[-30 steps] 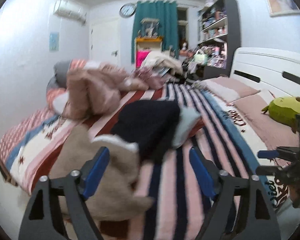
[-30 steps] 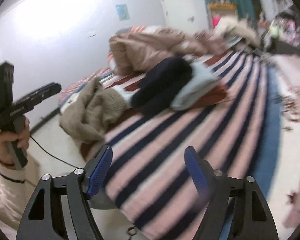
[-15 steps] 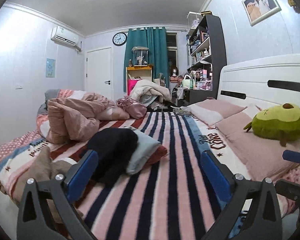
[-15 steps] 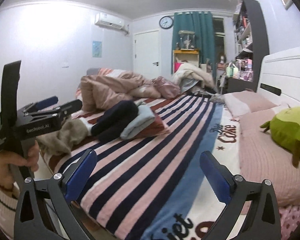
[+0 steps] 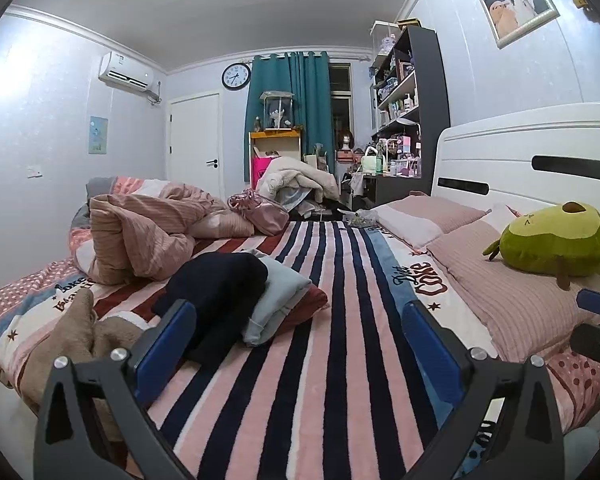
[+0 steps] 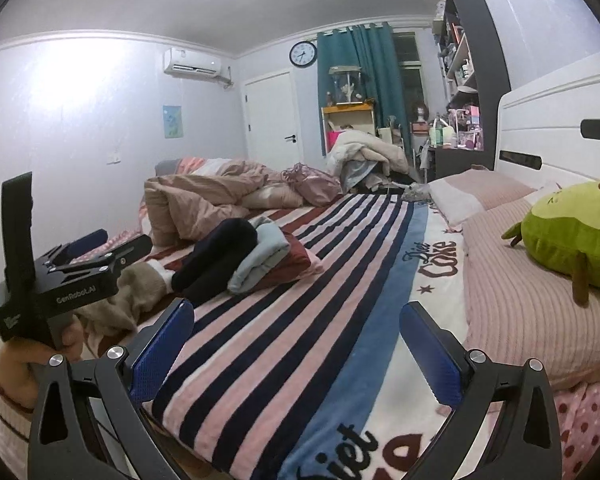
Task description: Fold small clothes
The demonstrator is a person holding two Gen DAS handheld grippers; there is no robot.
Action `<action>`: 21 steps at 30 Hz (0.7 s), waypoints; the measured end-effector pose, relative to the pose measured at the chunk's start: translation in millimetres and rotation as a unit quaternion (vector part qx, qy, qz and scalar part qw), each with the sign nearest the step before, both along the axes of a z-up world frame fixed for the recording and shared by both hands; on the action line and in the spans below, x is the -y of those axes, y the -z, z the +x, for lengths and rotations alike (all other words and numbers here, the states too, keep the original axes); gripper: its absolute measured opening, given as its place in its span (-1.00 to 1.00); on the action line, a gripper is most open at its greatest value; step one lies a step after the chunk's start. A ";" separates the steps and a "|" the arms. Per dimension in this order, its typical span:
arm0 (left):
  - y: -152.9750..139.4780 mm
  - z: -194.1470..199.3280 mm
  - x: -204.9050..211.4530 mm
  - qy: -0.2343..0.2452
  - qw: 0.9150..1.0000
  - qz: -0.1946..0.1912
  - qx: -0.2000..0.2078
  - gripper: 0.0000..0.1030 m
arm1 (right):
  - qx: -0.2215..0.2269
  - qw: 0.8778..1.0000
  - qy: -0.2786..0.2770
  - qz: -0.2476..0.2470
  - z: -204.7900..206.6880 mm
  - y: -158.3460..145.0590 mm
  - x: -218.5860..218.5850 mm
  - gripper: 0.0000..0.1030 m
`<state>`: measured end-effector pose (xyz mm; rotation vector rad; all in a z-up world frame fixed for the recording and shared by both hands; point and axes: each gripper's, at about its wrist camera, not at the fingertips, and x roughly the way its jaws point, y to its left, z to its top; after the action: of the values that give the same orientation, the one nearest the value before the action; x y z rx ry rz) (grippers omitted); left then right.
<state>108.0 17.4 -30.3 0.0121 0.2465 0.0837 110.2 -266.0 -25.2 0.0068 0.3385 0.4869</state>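
A pile of small clothes lies on the striped bed blanket (image 5: 332,320): a black garment (image 5: 220,292), a light blue folded one (image 5: 280,296) on a dark red one (image 5: 304,308), and a beige garment (image 5: 72,340) at the bed's left edge. In the right wrist view the pile shows with the black garment (image 6: 216,260), the light blue one (image 6: 264,256) and the beige one (image 6: 132,296). My left gripper (image 5: 300,344) is open and empty, held above the blanket just in front of the pile. My right gripper (image 6: 296,348) is open and empty, farther right over the blanket.
A crumpled pink duvet (image 5: 148,232) lies behind the pile. Pink pillows (image 5: 512,280) and a green plush toy (image 5: 552,244) lie by the white headboard (image 5: 540,152) on the right. A dark shelf unit (image 5: 412,120) and a cluttered desk stand at the back.
Both grippers have risen and tilted up from looking down at the bed to looking level across the room. The clothes pile now sits farther ahead. Both stay open.
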 end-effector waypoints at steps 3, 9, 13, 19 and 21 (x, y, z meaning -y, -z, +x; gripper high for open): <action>0.4 -0.8 -0.7 -0.003 1.000 0.004 0.002 0.98 | 0.003 1.000 -0.003 0.004 -1.5 -0.7 -2.3 0.99; 0.5 -2.3 0.5 -0.006 1.000 0.008 0.005 0.98 | 0.007 1.000 -0.011 0.001 -1.6 -2.0 -8.0 0.99; 1.5 -3.3 1.5 -0.012 1.000 0.011 0.008 0.98 | 0.006 1.000 -0.012 0.003 0.6 -2.5 -7.9 0.99; 2.2 -4.7 1.8 -0.011 1.000 0.011 0.009 0.98 | 0.005 1.000 -0.013 0.004 1.8 -2.9 -7.3 0.99; 2.2 -5.4 2.3 -0.011 1.000 0.011 0.009 0.98 | 0.004 1.000 -0.013 0.005 2.0 -3.1 -8.0 0.99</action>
<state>102.6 15.1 -32.4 0.0309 0.2275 0.1078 112.2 -258.0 -22.1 0.0108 0.3277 0.5141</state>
